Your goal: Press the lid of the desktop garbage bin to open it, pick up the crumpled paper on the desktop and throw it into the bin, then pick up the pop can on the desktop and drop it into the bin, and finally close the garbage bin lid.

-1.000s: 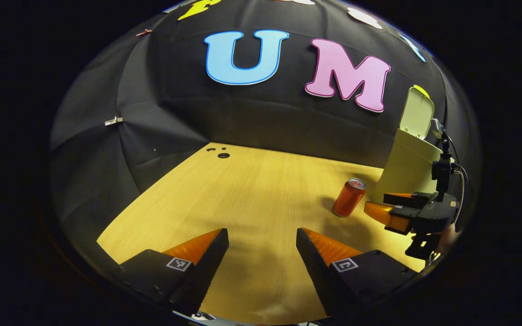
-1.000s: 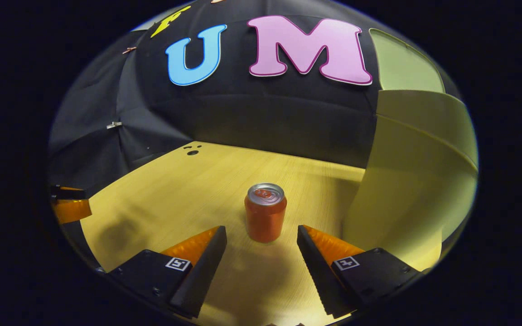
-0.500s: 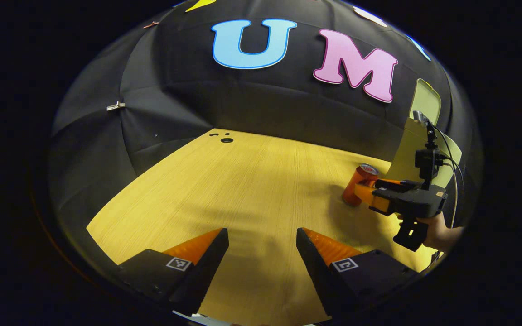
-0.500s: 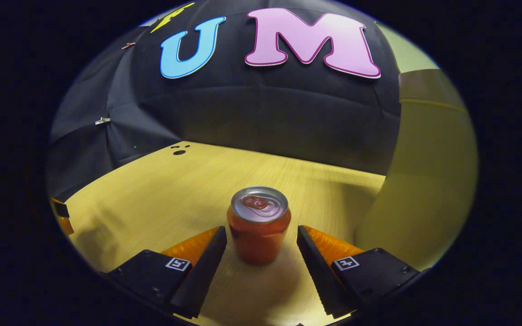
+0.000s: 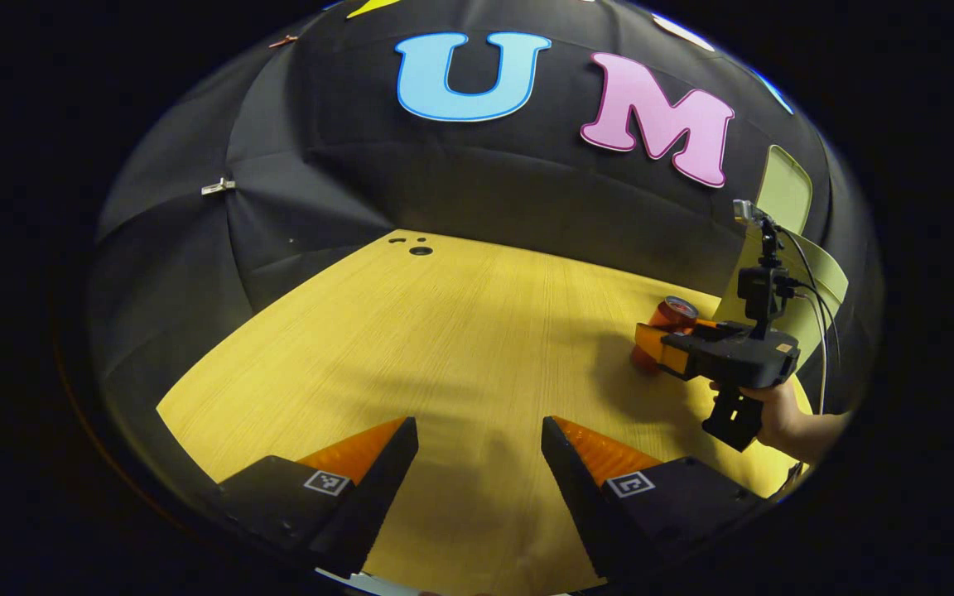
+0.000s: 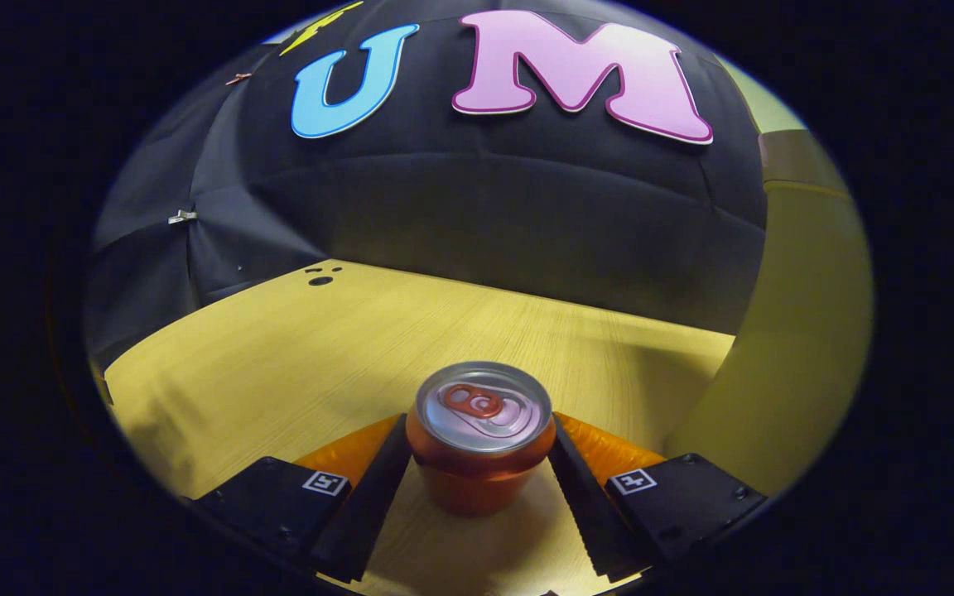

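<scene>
Pop can (image 6: 481, 439) stands on wooden desktop (image 6: 295, 356).

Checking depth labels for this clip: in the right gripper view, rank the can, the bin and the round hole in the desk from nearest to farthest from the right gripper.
1. Can: upright between the right gripper's fingers.
2. Bin: on the right, just past the can.
3. Hole: far left, at the desk's back edge.

Between the fingers of my right hand-held gripper (image 6: 477, 472), the pop can (image 6: 481, 439) shows a glossy metal top. The tabletop (image 6: 320, 348) ahead looks like matt grained wood; the bin (image 6: 800, 331) beside it, smooth plastic.
</scene>
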